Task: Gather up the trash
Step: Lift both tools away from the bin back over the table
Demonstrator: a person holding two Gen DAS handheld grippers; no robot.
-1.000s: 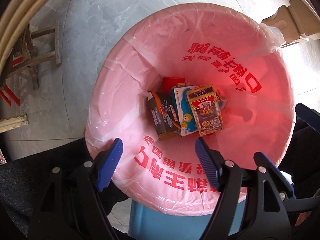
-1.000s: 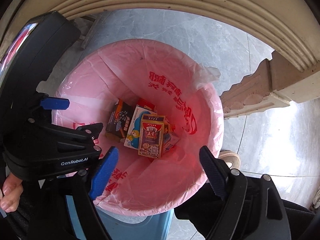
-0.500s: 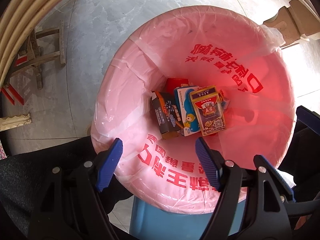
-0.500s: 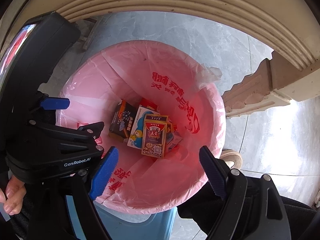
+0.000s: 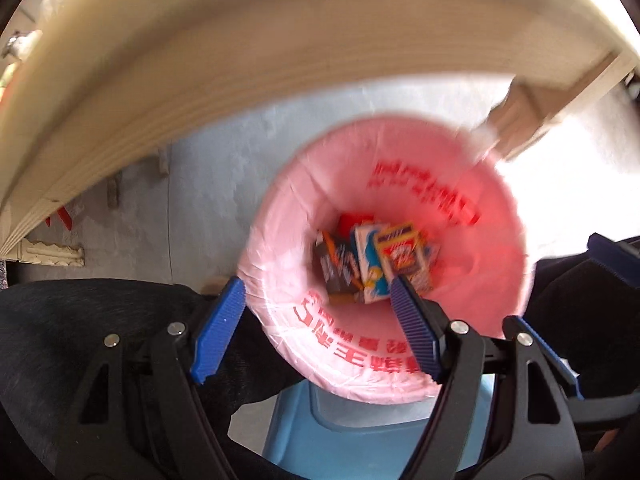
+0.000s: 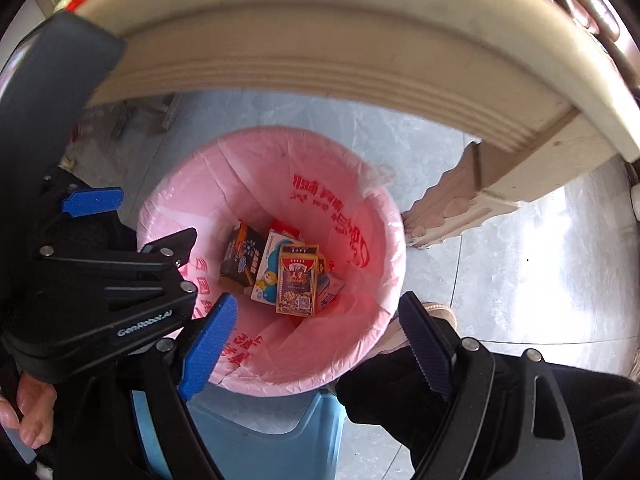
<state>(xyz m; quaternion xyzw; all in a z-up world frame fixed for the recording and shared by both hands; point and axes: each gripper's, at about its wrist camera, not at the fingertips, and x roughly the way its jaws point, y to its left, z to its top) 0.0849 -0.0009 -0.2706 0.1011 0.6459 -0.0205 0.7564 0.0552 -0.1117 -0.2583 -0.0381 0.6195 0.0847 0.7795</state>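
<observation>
Both grippers hang over the bin [image 6: 276,432], which is lined with a pink bag [image 6: 352,196] printed in red. The left gripper [image 5: 316,332] is spread wide with nothing between its blue pads [image 5: 218,328]; the right gripper [image 6: 316,340] is likewise wide open and empty. The trash lies at the bottom of the bag: a dark box [image 6: 242,258], a white-and-blue carton [image 6: 268,276] and a red card pack [image 6: 298,284] leaning together. The worktop [image 6: 320,52] edge arches above. The left view is blurred.

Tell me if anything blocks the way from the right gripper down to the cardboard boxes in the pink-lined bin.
Nothing visible does: the open right gripper hangs over the pink plastic bin liner, with the small cardboard boxes exposed below.
</observation>
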